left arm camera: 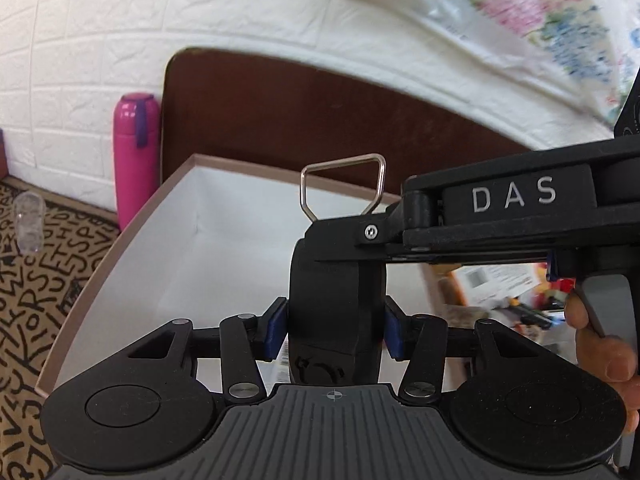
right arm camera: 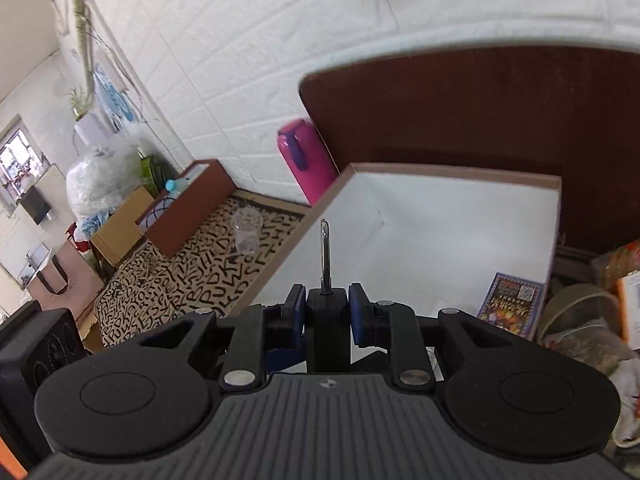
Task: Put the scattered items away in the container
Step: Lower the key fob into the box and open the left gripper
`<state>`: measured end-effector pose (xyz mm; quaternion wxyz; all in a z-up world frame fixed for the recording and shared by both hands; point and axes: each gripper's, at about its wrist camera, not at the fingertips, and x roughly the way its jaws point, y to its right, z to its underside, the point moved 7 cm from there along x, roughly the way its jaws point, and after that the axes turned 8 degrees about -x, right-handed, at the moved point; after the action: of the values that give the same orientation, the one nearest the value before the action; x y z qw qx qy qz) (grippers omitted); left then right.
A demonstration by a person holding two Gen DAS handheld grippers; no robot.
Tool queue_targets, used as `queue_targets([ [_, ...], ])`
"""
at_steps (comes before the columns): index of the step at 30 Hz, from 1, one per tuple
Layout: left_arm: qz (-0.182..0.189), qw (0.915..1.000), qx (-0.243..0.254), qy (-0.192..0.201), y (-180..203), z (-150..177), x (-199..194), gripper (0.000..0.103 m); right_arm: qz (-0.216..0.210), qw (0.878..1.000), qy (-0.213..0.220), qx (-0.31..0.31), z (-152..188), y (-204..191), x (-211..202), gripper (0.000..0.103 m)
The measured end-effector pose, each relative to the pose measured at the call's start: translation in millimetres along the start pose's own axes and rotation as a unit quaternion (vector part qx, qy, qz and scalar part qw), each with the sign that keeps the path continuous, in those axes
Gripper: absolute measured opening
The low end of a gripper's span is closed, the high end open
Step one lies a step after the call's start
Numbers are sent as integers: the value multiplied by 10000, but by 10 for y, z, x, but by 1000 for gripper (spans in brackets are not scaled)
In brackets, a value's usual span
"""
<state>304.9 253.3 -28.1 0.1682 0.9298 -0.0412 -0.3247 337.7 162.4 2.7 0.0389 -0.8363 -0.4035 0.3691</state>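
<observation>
1. Left wrist view: the left gripper point(left arm camera: 335, 330) has its blue-padded fingers point(left arm camera: 275, 330) pressed on the two broad sides of a black disc-shaped object point(left arm camera: 334, 300), so it is clenched on it.
2. A bent metal wire loop point(left arm camera: 344, 182) sticks up from the top of that object.
3. The right gripper point(left arm camera: 496, 216) reaches in from the right edge, marked "DAS", and its tip meets the top of the same black object. A hand point(left arm camera: 600, 344) holds its grey handle.
4. Behind and below the held object lies a white box point(left arm camera: 132, 248) with a tan rim, open at the top. The object hangs over its inside.
5. Left of the box a pink bottle point(left arm camera: 134, 160) stands upright on a letter-patterned cloth point(left arm camera: 36, 320), with a clear plastic cup point(left arm camera: 28, 224) well apart from it.
6. Right wrist view: the right gripper point(right arm camera: 327, 316) grips the narrow edge of the black object point(right arm camera: 327, 320) between its blue fingers point(right arm camera: 297, 312), clenched on it. The wire loop point(right arm camera: 325, 248) shows edge-on, rising straight up.
7. The white box point(right arm camera: 460, 216) lies ahead, and a printed flat packet point(right arm camera: 512, 308) rests on its floor near the right wall.
8. The pink bottle point(right arm camera: 306, 156) stands just beside the box's left corner, and the clear cup point(right arm camera: 246, 230) stands on the patterned cloth point(right arm camera: 192, 276).
</observation>
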Motion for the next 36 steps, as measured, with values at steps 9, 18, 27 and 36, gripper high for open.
queue_targets([
  [9,-197,9974,-355,-596,-332,-96,533,49,119,9975,-642,264,43,299,658,26],
  [18,-737,9908,-877,-714,-498,-113,648,101,456,9936,-760,704,72,571,796,75],
  [27,-408,9867,-1416,-684,-433,-85,472,103,527,9959,-461,580,-6,550,382,86],
  [36,-318,9950,-848,-412,45,-77,65,103,436,9965,-330,627,66,387,-34,91],
])
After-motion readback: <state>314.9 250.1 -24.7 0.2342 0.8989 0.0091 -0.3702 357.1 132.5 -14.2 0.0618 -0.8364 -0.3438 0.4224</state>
